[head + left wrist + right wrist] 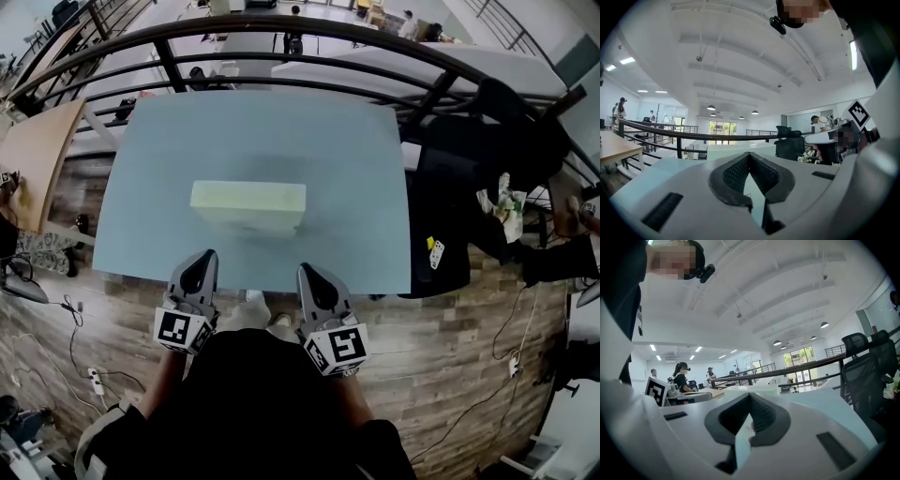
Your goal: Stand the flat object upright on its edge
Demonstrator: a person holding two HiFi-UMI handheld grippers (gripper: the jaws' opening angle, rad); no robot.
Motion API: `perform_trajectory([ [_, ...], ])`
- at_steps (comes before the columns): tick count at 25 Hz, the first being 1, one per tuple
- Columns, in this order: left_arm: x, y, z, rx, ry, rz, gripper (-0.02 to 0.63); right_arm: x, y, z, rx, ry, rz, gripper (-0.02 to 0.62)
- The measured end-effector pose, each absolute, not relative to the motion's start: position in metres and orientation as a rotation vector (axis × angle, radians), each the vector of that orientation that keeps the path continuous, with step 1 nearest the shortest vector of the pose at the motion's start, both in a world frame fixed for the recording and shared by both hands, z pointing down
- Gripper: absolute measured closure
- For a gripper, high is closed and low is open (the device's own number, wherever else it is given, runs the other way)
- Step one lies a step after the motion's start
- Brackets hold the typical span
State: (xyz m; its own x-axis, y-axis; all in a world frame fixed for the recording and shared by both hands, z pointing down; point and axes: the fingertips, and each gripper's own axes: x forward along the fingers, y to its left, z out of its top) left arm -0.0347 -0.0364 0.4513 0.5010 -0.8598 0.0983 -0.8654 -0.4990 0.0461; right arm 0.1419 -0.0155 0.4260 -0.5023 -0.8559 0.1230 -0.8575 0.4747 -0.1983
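Black railing (pixel 281 37) curves round the far side of a mezzanine office, and a pale blue-grey counter (pixel 356 234) stands in front of it on a wood-plank floor (pixel 450 356). A black office chair (pixel 487 141) sits off the counter's right side. A wooden desk (pixel 37 159) lies beyond its left side.

On the counter, roughly central and a little toward the near edge, rests the block (pixel 248 206), a pale yellow-green slab with its long side running left to right. Nothing touches it. From the head view I cannot tell whether it lies flat or stands on an edge.

Both tools sit at the near edge of the counter, well short of the block and apart from each other. The left tool (pixel 202 258) points forward toward the block's left end, and its marker cube (pixel 181 328) faces up. In the left gripper view the left tool (pixel 749 155) has its two dark ribbed pads pressed together at the tip with nothing between them, and the block (pixel 722 151) shows beyond the tip.

The right tool (pixel 307 272) points toward the block's right end. In the right gripper view it (pixel 750 397) is likewise pressed together and empty, with the block (pixel 768 390) ahead of it. The person's dark clothing (pixel 253 403) fills the bottom of the head view.
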Motion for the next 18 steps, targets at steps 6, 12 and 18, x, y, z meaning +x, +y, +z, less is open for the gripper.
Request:
perform_trajectory([
  [6,-0.018,-0.008,0.450,2.652,-1.516,0.115,0.603,0.145,0.008,0.429,1.523,-2.710,0.373,0.588],
  [12,-0.016,0.020,0.444,2.650,-1.512,0.101,0.603,0.141,0.031,0.432,1.492,-2.723,0.367,0.588],
  [18,-0.007,0.038,0.446,2.649,-1.515,0.099,0.603,0.143,0.048,0.441,1.479,-2.715,0.370,0.588],
])
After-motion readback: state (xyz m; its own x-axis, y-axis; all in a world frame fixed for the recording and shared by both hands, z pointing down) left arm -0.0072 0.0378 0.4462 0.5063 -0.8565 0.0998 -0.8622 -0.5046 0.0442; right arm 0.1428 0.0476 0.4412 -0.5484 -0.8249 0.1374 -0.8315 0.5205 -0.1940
